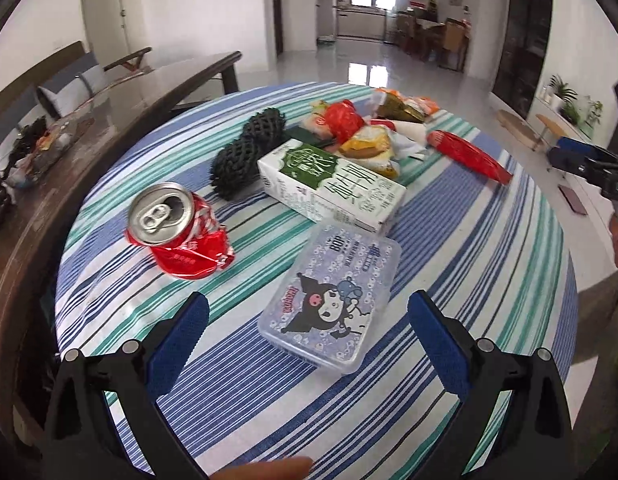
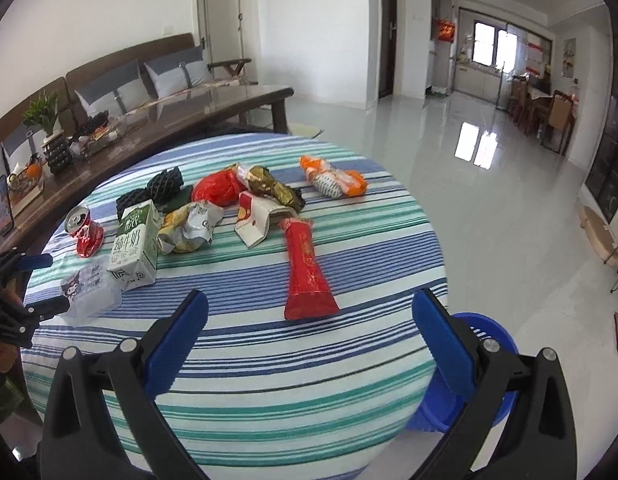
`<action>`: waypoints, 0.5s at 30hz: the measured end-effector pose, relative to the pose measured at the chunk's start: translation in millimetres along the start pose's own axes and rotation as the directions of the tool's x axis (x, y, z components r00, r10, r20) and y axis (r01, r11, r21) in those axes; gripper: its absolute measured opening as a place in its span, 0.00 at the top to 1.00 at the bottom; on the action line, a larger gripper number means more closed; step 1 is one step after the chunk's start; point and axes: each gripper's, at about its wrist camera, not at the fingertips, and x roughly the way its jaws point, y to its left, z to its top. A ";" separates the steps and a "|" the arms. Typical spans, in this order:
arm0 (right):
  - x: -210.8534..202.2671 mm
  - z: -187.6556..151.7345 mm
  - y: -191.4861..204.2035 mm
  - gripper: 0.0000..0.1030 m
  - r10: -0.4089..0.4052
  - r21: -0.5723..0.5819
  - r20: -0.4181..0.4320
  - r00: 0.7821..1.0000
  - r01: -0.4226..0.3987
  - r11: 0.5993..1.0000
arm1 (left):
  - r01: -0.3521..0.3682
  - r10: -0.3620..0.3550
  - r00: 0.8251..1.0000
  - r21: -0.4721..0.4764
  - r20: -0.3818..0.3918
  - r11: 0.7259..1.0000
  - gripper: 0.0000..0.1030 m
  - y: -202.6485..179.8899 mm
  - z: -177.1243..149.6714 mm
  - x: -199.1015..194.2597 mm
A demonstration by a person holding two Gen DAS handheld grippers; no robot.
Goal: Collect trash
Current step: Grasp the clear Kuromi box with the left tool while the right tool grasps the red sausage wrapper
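While both grippers hang spread wide and empty above it, a round table [image 2: 349, 264] under a cloth striped in blue, teal and white carries the scattered trash. The left gripper [image 1: 307, 320] hovers just over a clear plastic box [image 1: 331, 300] printed with a cartoon figure; beside the box lie a green and white milk carton [image 1: 333, 184] on its side and a crushed red can [image 1: 181, 236]. Behind the carton sit a black foam net [image 1: 247, 152], a red plastic bag [image 1: 343, 120] and crumpled wrappers [image 1: 373, 146]. The right gripper [image 2: 309, 320] points at a flattened red tube [image 2: 307, 268] lying alone near the table's middle, with a gold wrapper [image 2: 273, 188] and an orange and white wrapper [image 2: 335, 180] farther back. A blue basket [image 2: 481, 328] stands on the floor just past the table's edge, partly hidden by the right gripper's finger. Beyond lie a glossy pale tiled floor [image 2: 449, 184], a long dark wooden table [image 2: 189, 116], a cushioned bench [image 2: 129, 76] along the white wall, and a bright window [image 2: 495, 50] at the far end.
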 end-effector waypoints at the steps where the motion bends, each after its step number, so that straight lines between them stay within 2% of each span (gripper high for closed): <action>1: 13.5 5.5 -2.2 0.05 0.029 0.000 -0.043 0.999 -0.029 1.000 | 0.032 -0.032 0.999 0.015 -0.014 0.999 0.04 -0.4 1.1 5.6; 4: 54.1 22.7 1.7 0.05 0.073 -0.026 -0.158 0.985 -0.078 0.997 | 0.049 -0.047 0.998 0.050 -0.043 0.998 0.04 -4.8 4.5 21.0; 8: 98.0 39.4 20.6 0.06 0.034 -0.138 -0.272 0.962 -0.074 0.988 | 0.077 -0.072 0.995 0.071 -0.072 0.994 0.04 -9.4 10.3 39.1; 10: 112.9 42.3 25.0 0.19 -0.001 -0.182 -0.311 0.950 -0.059 0.981 | 0.070 -0.063 0.995 0.093 -0.082 0.993 0.04 -12.7 10.6 45.8; 12: 126.0 42.5 24.0 0.46 0.000 -0.173 -0.361 0.933 -0.067 0.983 | 0.069 -0.059 0.994 0.103 -0.095 0.992 0.04 -16.5 9.5 52.8; 13: 130.7 41.3 22.2 0.51 0.005 -0.163 -0.380 0.925 -0.072 0.984 | 0.067 -0.057 0.993 0.106 -0.102 0.992 0.04 -18.2 8.9 55.8; 14: 132.5 39.1 20.9 0.62 0.005 -0.158 -0.393 0.920 -0.073 0.985 | 0.065 -0.053 0.993 0.108 -0.108 0.992 0.04 -20.1 7.6 58.5; 15: 131.8 37.3 19.6 0.68 0.008 -0.156 -0.397 0.918 -0.076 0.985 | 0.065 -0.054 0.993 0.108 -0.105 0.992 0.04 -21.2 6.0 59.0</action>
